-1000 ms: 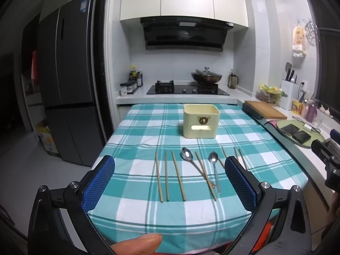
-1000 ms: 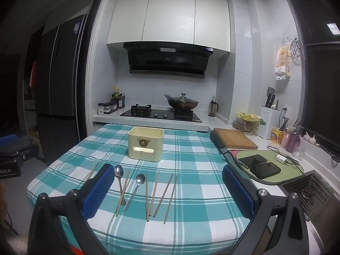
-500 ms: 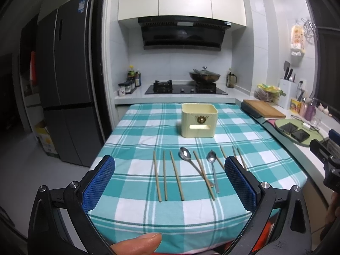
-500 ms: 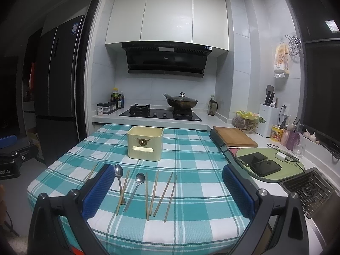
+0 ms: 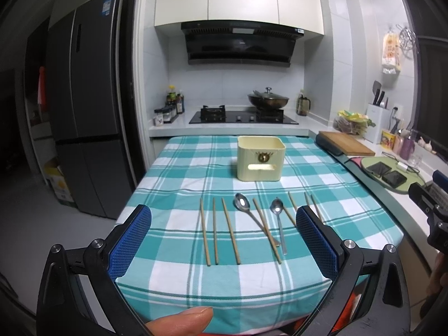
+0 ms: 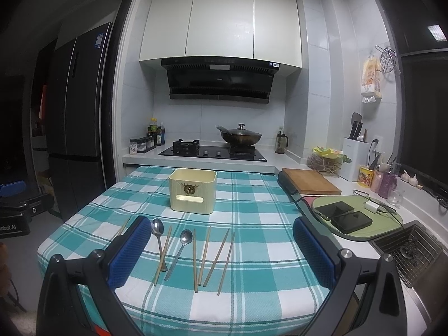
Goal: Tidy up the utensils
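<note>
Several wooden chopsticks (image 5: 214, 229) and two metal spoons lie in a row on the teal checked tablecloth (image 5: 179, 168). The larger spoon (image 5: 242, 203) and the smaller spoon (image 5: 277, 207) show in both views; the larger spoon (image 6: 157, 228), the smaller spoon (image 6: 186, 237) and the chopsticks (image 6: 218, 254) show in the right wrist view. A cream holder box (image 5: 260, 158) stands upright behind them, also in the right wrist view (image 6: 192, 190). My left gripper (image 5: 224, 240) is open and empty, held above the near table edge. My right gripper (image 6: 221, 252) is open and empty, also above the near edge.
A counter runs along the right with a wooden cutting board (image 6: 309, 184), a green mat with two phones (image 6: 347, 215) and a sink (image 6: 408, 249). A stove with a wok (image 5: 267, 100) is behind the table. A fridge (image 5: 81, 128) stands at the left.
Both grippers have shifted only slightly; the view has drifted a little. Utensils and box have not moved. Both grippers stay open.
</note>
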The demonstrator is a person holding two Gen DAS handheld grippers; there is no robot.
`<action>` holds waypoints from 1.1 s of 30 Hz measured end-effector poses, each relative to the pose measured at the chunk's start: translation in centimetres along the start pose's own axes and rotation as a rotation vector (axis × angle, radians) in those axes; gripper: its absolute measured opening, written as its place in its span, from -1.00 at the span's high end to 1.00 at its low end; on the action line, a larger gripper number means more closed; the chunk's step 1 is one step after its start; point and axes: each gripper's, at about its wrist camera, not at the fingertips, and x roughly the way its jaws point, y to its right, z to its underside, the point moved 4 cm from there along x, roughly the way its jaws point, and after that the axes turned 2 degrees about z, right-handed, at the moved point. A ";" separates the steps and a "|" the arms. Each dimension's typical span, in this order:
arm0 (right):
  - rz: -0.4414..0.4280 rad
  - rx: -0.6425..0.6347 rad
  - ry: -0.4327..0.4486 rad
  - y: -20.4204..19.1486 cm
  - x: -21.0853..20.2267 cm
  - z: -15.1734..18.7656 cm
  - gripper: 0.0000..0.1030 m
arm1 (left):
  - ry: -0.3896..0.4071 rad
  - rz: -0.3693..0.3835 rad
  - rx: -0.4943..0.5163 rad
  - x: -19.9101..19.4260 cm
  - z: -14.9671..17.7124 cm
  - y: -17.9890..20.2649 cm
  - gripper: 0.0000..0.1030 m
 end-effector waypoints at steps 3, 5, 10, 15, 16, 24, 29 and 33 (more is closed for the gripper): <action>0.002 0.001 0.008 -0.1 0.1 -0.1 -1.00 | 0.001 0.000 0.000 0.0 0.0 0.0 -1.00; 0.002 0.002 0.015 0.1 -0.1 -0.1 -1.00 | 0.001 0.000 -0.001 0.0 0.0 0.0 -1.00; 0.002 0.001 0.019 0.1 -0.2 0.1 -1.00 | 0.000 0.000 0.000 0.0 -0.1 0.0 -1.00; 0.000 0.005 0.017 0.3 -0.3 0.2 -1.00 | 0.001 0.000 0.000 0.0 0.0 0.0 -1.00; 0.000 0.005 0.017 0.3 -0.2 0.2 -1.00 | 0.001 0.001 0.000 0.0 -0.1 0.1 -1.00; -0.002 0.009 0.017 0.5 -0.3 0.3 -1.00 | -0.001 0.002 -0.005 0.0 0.0 0.2 -1.00; 0.002 0.016 0.018 0.8 -0.3 0.3 -1.00 | 0.001 0.002 -0.003 0.1 0.0 0.2 -1.00; 0.004 0.016 0.022 0.8 -0.3 0.3 -1.00 | 0.002 0.002 -0.003 0.1 0.0 0.2 -0.99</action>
